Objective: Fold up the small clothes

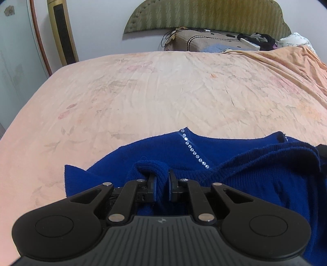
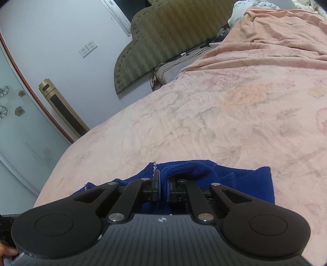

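Observation:
A royal-blue knit sweater (image 1: 235,167) with a row of rhinestones (image 1: 194,150) along its neckline lies on the peach bedspread (image 1: 153,92). My left gripper (image 1: 161,178) is shut on a bunched ribbed fold of the sweater near its left side. In the right wrist view the same sweater (image 2: 241,180) spreads under and beyond my right gripper (image 2: 162,178), which is shut on another ribbed fold of the knit. The right gripper's black edge (image 1: 323,151) peeks in at the far right of the left wrist view. Fabric under both gripper bodies is hidden.
The bed's left edge (image 1: 30,98) drops off toward a gold tower fan (image 1: 61,30) and a glass door (image 1: 16,61). A green headboard (image 1: 204,14), a pillow with cables (image 1: 204,38) and dark clothes (image 1: 259,38) sit at the far end. The bedspread bunches up at the far right (image 2: 282,30).

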`<move>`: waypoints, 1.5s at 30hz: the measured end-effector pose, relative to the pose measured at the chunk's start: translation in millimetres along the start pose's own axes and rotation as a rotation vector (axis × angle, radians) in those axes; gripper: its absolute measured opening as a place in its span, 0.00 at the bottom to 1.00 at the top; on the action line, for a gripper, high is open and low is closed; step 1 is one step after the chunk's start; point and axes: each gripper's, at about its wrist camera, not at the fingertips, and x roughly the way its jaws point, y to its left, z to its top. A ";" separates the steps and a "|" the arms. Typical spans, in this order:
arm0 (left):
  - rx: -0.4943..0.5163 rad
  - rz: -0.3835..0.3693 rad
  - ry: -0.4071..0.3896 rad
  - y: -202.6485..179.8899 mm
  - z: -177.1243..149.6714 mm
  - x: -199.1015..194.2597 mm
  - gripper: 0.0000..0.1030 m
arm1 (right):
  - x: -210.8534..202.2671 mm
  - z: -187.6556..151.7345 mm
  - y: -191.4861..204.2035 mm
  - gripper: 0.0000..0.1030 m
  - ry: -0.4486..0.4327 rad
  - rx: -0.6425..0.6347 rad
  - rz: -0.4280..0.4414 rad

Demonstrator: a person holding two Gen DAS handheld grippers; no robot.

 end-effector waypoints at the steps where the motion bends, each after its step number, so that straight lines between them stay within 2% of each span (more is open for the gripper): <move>1: -0.013 -0.008 0.007 1.7 0.8 1.1 0.11 | 1.1 0.1 -0.5 0.11 0.002 0.001 -0.002; 7: -0.115 -0.056 0.036 15.8 6.6 4.3 0.14 | 9.0 0.3 -4.3 0.14 0.013 0.019 -0.014; 12: -0.176 -0.095 0.051 25.5 10.4 3.8 0.18 | 10.7 0.2 -8.1 0.35 -0.002 0.058 -0.021; 14: -0.196 -0.110 0.053 29.3 11.7 2.4 0.18 | 8.1 0.7 -7.8 0.47 -0.022 0.057 -0.034; 16: -0.222 -0.129 0.053 33.2 13.6 0.9 0.20 | 2.7 1.3 -4.5 0.51 -0.056 0.033 -0.059; 18: -0.262 -0.159 0.054 39.3 15.7 -0.1 0.29 | -3.8 2.2 2.4 0.54 -0.094 -0.018 -0.086; 19: -0.288 -0.176 0.048 43.3 16.7 -1.2 0.41 | -6.6 3.0 5.3 0.55 -0.107 -0.038 -0.096; 20: -0.309 -0.183 0.037 46.7 17.4 -3.3 0.61 | -9.5 3.7 8.3 0.56 -0.116 -0.057 -0.100; 22: -0.344 -0.173 -0.015 51.7 17.6 -10.4 0.84 | -14.7 2.6 15.6 0.61 -0.120 -0.094 -0.089; 24: -0.356 -0.149 -0.066 55.2 18.7 -18.9 0.84 | -16.7 -2.9 24.3 0.67 -0.104 -0.141 -0.065; 28: -0.358 -0.138 -0.068 60.9 18.8 -24.7 0.84 | -9.3 -20.1 43.3 0.67 -0.040 -0.253 -0.050; 32: -0.289 -0.066 -0.067 57.8 5.8 -30.0 0.84 | 0.8 -33.4 52.1 0.73 0.033 -0.318 -0.060; 35: -0.223 -0.017 -0.051 51.7 -10.1 -29.7 0.84 | 9.3 -42.1 54.4 0.74 0.081 -0.374 -0.114; 37: -0.198 -0.002 -0.039 48.6 -20.5 -29.7 0.84 | 5.7 -46.1 55.7 0.74 0.068 -0.394 -0.148; 40: -0.178 -0.009 -0.030 41.8 -32.3 -31.7 0.84 | -4.7 -47.6 60.7 0.77 0.046 -0.392 -0.150; 42: -0.159 -0.019 -0.025 36.6 -37.3 -32.9 0.84 | -13.0 -51.7 66.8 0.84 0.033 -0.411 -0.144; 45: -0.136 -0.011 -0.026 30.7 -43.1 -35.4 0.84 | -22.1 -60.6 76.8 0.88 0.026 -0.463 -0.135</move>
